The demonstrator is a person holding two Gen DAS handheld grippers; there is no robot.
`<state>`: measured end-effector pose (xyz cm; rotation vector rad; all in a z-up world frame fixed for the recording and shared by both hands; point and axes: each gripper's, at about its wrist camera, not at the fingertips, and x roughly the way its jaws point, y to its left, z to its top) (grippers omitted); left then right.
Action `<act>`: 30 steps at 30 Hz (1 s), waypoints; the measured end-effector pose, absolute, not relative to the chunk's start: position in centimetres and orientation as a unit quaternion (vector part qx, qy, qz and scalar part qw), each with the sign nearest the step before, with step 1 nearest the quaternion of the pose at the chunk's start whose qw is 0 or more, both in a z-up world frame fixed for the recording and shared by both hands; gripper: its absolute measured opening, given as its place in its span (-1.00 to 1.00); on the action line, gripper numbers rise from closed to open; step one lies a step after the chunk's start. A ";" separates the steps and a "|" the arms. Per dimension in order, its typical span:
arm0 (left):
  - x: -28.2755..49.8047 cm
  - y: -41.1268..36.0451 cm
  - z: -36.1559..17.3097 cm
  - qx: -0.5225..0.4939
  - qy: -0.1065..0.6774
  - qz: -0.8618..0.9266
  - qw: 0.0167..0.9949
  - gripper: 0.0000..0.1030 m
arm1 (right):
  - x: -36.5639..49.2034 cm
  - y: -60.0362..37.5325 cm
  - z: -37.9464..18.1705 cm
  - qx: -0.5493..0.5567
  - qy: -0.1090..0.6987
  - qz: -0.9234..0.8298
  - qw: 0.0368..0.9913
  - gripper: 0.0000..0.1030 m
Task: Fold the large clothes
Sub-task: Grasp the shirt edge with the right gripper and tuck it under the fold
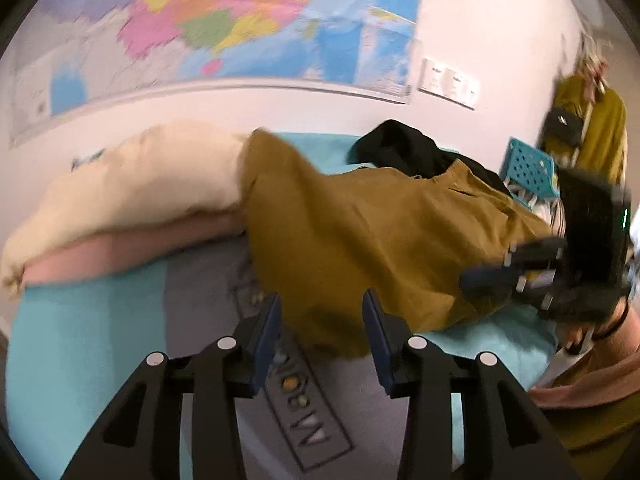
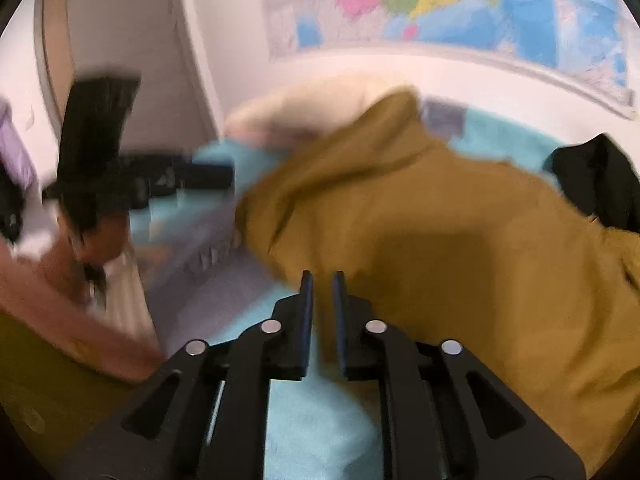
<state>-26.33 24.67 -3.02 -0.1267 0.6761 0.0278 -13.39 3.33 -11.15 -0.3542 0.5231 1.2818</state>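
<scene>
Item: mustard garment (image 1: 360, 232), large, lying spread and rumpled across the middle of the bed (image 1: 92, 320), its hem reaching the near edge. Judged soft, limp and light; best taken at a hem corner. Left gripper (image 1: 320, 320): fingers standing released, nothing between them. Right gripper (image 2: 322, 300): fingers standing narrowly apart, gripping nothing. Container: blue perforated basket (image 1: 532, 170) beyond the far edge, contents unclear.

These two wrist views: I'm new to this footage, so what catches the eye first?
A big mustard garment sprawls across the turquoise bed, over a cream pillow. A colourful wall map hangs above, and a black garment lies behind.
</scene>
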 end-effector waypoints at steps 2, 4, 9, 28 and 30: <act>-25.0 24.3 -3.5 -0.055 0.341 0.007 0.938 -0.23 | -11.7 4.0 -10.4 -0.163 0.237 0.558 0.778 -0.07; -23.4 24.1 -4.5 -0.054 0.359 0.007 0.932 -0.24 | -10.2 5.6 -10.3 -0.165 0.254 0.547 0.780 -0.09; -21.9 24.2 -6.0 -0.056 0.371 0.011 0.927 -0.23 | -8.4 10.3 -12.6 -0.211 0.285 0.520 0.777 0.05; -19.6 21.7 -4.9 0.009 0.375 0.008 0.927 0.06 | -7.4 4.1 -10.1 -0.115 0.277 0.528 0.794 -0.26; -19.2 21.7 -4.6 0.009 0.373 0.008 0.928 0.09 | -7.0 3.8 -9.8 -0.118 0.271 0.512 0.807 -0.12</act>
